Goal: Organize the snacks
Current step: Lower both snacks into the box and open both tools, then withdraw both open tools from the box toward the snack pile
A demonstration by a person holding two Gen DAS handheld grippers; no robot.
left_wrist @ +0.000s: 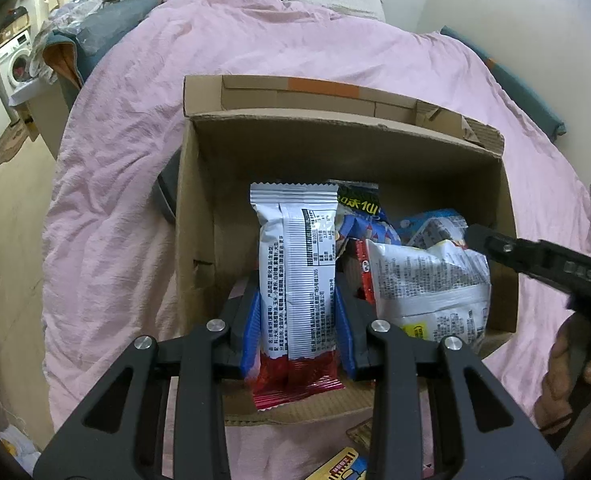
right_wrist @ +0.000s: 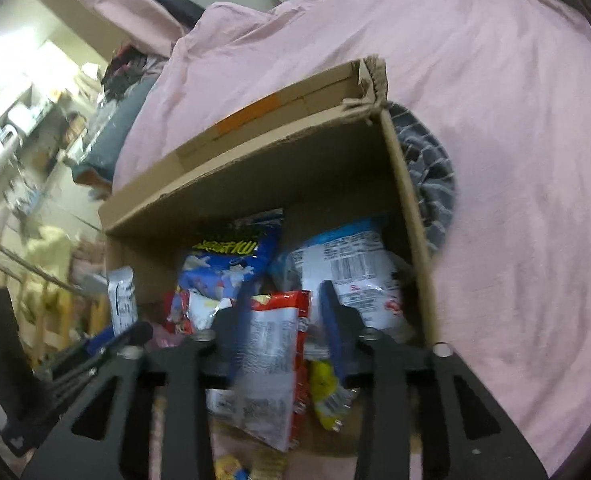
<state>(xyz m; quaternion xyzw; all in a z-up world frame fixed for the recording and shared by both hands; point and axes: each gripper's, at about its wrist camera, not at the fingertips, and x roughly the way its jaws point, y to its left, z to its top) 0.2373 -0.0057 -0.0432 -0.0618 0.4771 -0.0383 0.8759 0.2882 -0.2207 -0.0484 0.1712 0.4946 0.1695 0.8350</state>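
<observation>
An open cardboard box point(left_wrist: 199, 208) sits on a pink bed cover and holds several snack bags. My left gripper point(left_wrist: 297, 300) is shut on a white and red snack pack point(left_wrist: 295, 264), held upright over the box's near left part. My right gripper point(right_wrist: 289, 292) has its blue pads either side of a white and red snack bag point(right_wrist: 271, 364) above the box point(right_wrist: 407, 200); the bag hangs between them and looks loosely gripped. A blue and yellow bag point(right_wrist: 231, 256) and a white and blue bag point(right_wrist: 347, 264) lie deeper inside. The right gripper's arm point(left_wrist: 535, 256) reaches in from the right in the left wrist view.
The pink bed cover point(left_wrist: 135, 160) surrounds the box. A grey round object point(right_wrist: 431, 184) lies against the box's right wall. A yellow snack packet point(left_wrist: 343, 466) lies on the cover in front of the box. A washing machine point(left_wrist: 15, 64) and clutter stand far left.
</observation>
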